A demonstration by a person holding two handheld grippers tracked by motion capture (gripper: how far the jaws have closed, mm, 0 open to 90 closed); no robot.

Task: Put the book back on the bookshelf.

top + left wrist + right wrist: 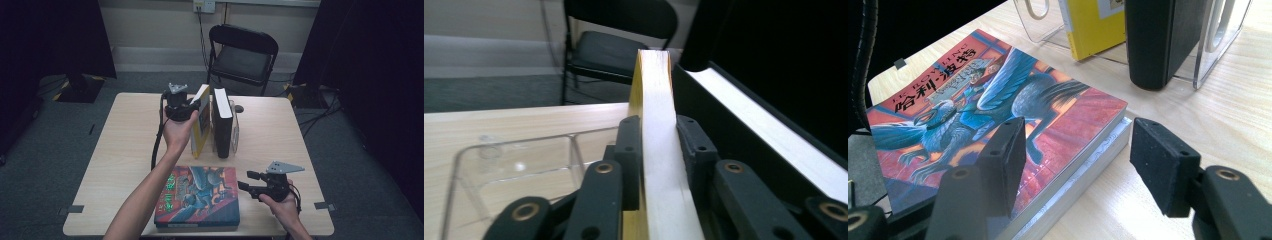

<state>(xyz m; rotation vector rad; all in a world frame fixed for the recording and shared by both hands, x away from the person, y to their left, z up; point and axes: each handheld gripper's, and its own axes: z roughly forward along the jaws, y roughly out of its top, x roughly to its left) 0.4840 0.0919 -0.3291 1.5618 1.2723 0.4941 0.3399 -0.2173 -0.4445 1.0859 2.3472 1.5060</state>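
Between left gripper (pixel 656 165) jaws, yellow book's (pixel 659 150) pages.

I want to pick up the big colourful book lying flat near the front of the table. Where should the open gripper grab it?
Probably the colourful book is best taken by its right edge, coming in low from the right, where the right gripper waits open. It lies flat on another book, so the jaws cannot go around its wide cover. One jaw should go over the cover and one under that edge.

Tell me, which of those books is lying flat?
The illustrated red-and-blue book at the table's near edge lies flat, cover up; the yellow book and the black book stand upright in the clear holder.
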